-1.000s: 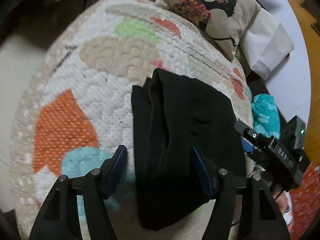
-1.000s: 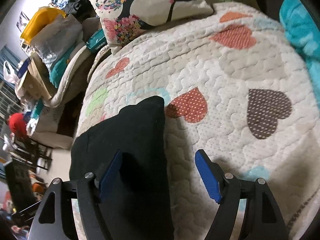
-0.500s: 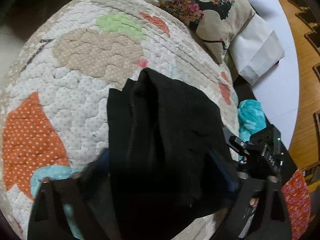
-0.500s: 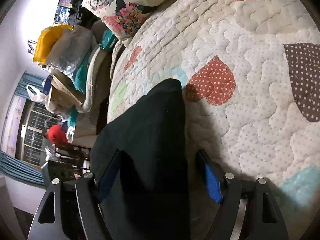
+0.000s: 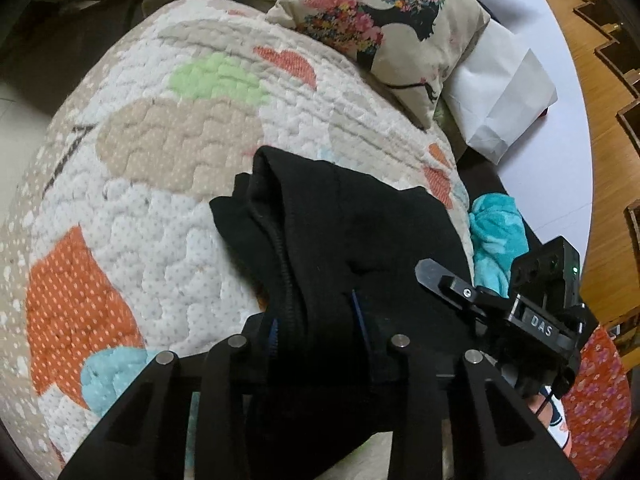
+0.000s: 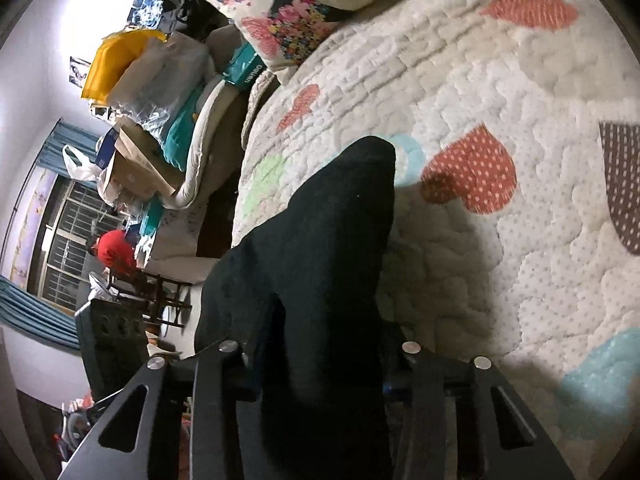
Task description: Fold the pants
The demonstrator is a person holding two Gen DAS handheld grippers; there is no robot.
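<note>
**Now both grippers close on the black pants**

Folded black pants [image 5: 360, 240] lie on a heart-patterned quilt [image 5: 160, 200], their near end bunched between both tools. The left gripper [image 5: 316, 320] has just narrowed, blue pads pressing the cloth; the right gripper [image 6: 320, 364] has likewise closed in on its fold. A floral pillow [image 5: 384, 28] sits beyond.

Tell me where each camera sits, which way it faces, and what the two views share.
Left wrist: sits behind the left claw, looks down across the quilt toward the pillow; its jaws, just closing, pinch the black pants; the right claw shows at right.
Right wrist: sits behind the right claw, looks along the quilt toward the window; its jaws, just closing, grip the pants.
Shared: pants, quilt, pillow.
</note>
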